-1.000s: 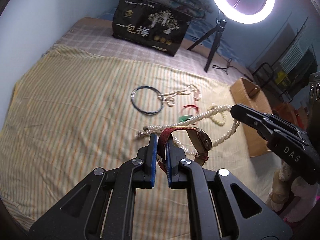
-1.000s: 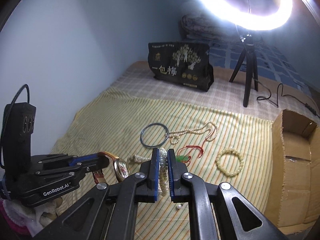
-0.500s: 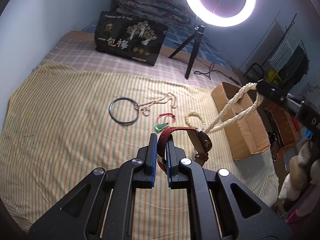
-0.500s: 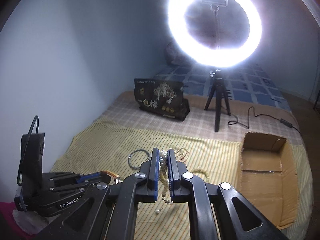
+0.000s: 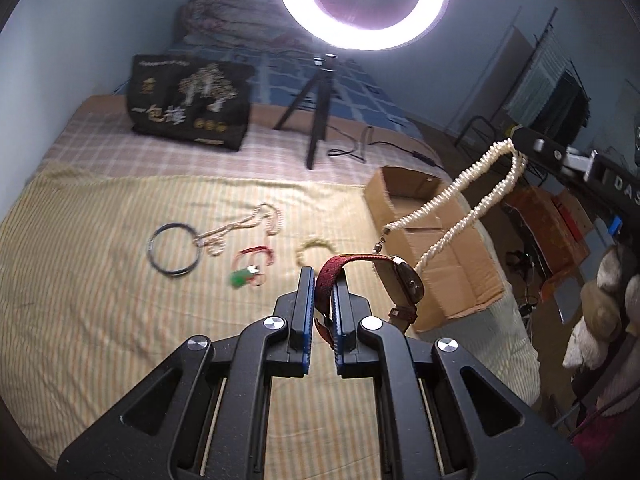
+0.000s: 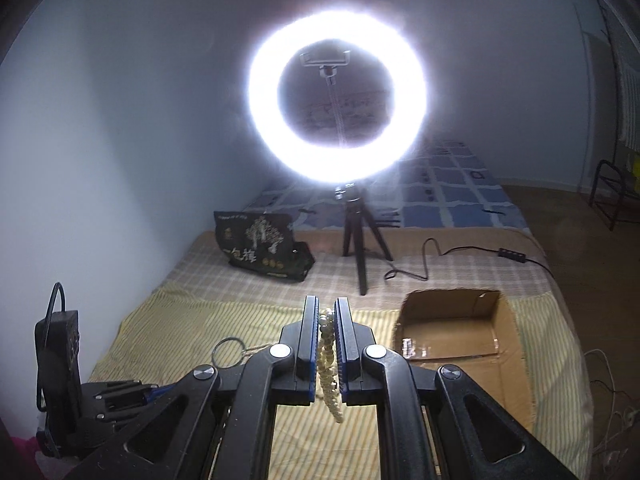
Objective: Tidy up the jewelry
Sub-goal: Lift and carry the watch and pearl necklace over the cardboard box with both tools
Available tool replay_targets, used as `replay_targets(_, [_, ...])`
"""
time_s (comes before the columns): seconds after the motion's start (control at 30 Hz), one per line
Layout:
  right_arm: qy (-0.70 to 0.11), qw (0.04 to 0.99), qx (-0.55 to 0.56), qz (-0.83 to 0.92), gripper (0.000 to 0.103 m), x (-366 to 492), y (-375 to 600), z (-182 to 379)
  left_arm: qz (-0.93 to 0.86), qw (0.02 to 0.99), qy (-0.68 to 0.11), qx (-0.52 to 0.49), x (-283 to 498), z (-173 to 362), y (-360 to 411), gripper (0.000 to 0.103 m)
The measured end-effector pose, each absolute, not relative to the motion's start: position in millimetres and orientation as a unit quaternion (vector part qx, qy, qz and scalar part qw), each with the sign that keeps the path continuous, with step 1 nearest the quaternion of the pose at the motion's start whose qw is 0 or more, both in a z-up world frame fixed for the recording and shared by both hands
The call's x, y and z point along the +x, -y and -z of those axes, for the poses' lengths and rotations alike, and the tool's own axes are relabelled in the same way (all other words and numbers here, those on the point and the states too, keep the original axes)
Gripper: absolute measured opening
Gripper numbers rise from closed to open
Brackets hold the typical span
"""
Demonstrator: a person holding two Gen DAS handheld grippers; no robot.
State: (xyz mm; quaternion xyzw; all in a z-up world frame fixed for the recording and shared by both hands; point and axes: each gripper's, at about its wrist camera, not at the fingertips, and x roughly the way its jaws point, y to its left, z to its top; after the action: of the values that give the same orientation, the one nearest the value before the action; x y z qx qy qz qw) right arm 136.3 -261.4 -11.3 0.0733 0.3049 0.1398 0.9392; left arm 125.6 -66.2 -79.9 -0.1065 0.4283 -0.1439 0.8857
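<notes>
Up top, the ring light (image 6: 338,98) blazes across the upper middle of the right wrist view, its tripod standing on the bed. Below it the striped yellow cloth (image 5: 100,300) fills the left half of the left wrist frame, with the open cardboard box (image 5: 432,240) lying right of centre. The left gripper (image 5: 321,312), low centre, pinches the red strap of a watch (image 5: 400,280). The right gripper (image 6: 327,344) clamps a twisted pearl necklace (image 5: 460,216), which dangles in the air before the box. On the cloth lie a dark bangle (image 5: 174,250), a thin bead necklace (image 5: 248,226), a red cord with a green pendant (image 5: 248,268) and a pale bead bracelet (image 5: 314,248).
</notes>
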Motion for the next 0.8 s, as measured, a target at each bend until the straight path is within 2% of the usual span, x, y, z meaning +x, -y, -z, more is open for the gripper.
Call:
replay_targets(0.47, [-0.292,0.95,0.097,-0.057,0.005,129,347,12,0.21,0.871,-0.436,-0.086,141,83,160,0.006])
replay_targets(0.8, [-0.332,0.936,0.115,-0.026,0.005,137,392,47,0.23,0.86,-0.448,-0.082,156,97,206,0.006])
